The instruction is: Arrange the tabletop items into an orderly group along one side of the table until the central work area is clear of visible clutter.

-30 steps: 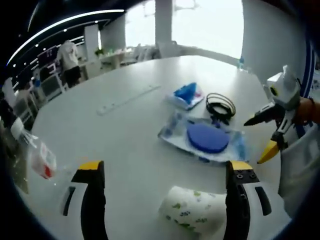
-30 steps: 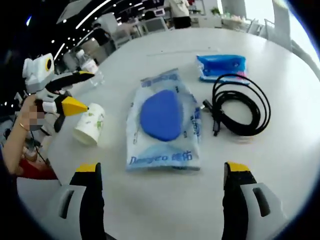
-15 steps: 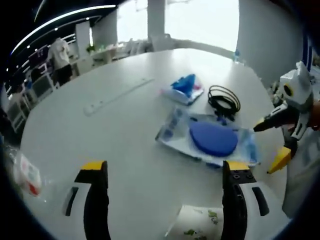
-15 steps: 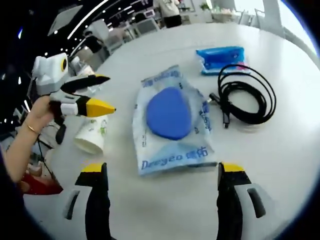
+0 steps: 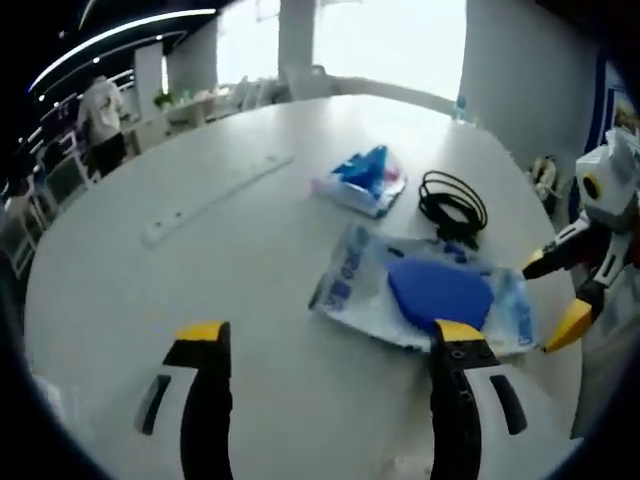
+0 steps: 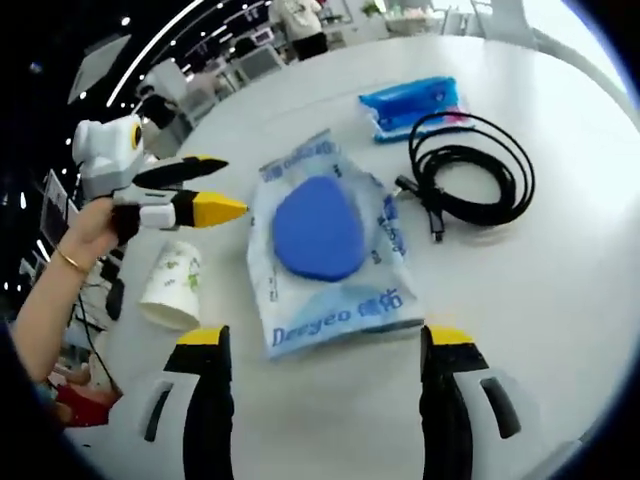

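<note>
Right now the clear plastic bag (image 6: pixel 325 250) with a blue round pad inside lies flat on the white table (image 6: pixel 560 300), and it serves as the landmark. Its printed blue lettering reads roughly "Deeyeo", followed by characters too small to read. Beyond the bag, to the right in the right gripper view, sits a coiled black cable (image 6: pixel 470 185), near the bag's edge, and past the cable lies a blue packet (image 6: pixel 410 100). On the bag's other side a paper cup (image 6: pixel 172 285) with a green leaf print lies tipped on its side, close to the table edge. The left gripper (image 6: pixel 235 190) hovers just above the bag's near corner, jaws spread apart, gripping nothing. The right gripper (image 6: pixel 325 345) stands open too, its yellow-tipped jaws straddling the bag's printed end, holding nothing.
</note>
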The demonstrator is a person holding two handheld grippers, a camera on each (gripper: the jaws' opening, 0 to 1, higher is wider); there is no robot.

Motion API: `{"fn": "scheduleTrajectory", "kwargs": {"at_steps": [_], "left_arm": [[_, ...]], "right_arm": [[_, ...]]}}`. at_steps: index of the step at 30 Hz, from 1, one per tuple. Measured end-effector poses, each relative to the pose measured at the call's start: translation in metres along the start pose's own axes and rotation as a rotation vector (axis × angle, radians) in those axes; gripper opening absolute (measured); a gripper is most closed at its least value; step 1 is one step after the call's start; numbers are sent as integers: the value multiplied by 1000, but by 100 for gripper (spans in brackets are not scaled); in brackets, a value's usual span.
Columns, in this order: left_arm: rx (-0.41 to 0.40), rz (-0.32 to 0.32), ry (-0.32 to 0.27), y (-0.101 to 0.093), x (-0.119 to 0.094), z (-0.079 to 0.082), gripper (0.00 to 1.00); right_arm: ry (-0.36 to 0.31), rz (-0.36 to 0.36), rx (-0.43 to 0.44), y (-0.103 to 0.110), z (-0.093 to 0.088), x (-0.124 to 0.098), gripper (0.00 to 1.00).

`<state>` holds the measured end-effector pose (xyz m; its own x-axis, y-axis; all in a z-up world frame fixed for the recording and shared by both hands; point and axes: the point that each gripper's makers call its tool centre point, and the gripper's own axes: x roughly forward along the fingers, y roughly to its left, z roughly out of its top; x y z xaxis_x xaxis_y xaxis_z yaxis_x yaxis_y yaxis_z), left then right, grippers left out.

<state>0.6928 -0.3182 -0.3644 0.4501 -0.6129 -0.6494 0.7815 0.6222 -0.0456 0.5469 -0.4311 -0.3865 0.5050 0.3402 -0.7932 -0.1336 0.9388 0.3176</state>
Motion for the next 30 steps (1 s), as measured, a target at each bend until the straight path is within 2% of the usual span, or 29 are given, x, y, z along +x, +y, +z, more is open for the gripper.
{"fn": "scheduleTrajectory", "kwargs": {"at_steps": [4,5,7,9,11,14,18,21,24,30], "left_arm": [[19,-21,9,-4,9,6,70],[37,-36,22,-6,12,4,68],[83,-44,55,-8,17,0,62],[85,-45,63,-8,22,0,60],[75,-53,60,-8,25,1,61],[89,-48,44,-6,30,8,60],[120,-63,75,-5,35,6,52],[141,-117,89,-10,36,3,42],[186,-134,117,-11,37,-3,38],[186,-153,99,-12,37,-2,27]], "right_arm": [[7,-4,7,0,-3,2,68],[11,-15,-18,-1,-3,2,66],[13,-30,-11,-4,-5,2,62],[7,-36,10,-6,-4,2,59],[-1,-43,35,-8,-4,1,53],[6,-51,30,-12,-5,2,39],[-4,-39,61,-10,-3,3,37],[-8,-24,88,-8,-4,3,34],[-7,0,127,-3,-4,3,30],[9,39,167,6,-8,5,23]]}}
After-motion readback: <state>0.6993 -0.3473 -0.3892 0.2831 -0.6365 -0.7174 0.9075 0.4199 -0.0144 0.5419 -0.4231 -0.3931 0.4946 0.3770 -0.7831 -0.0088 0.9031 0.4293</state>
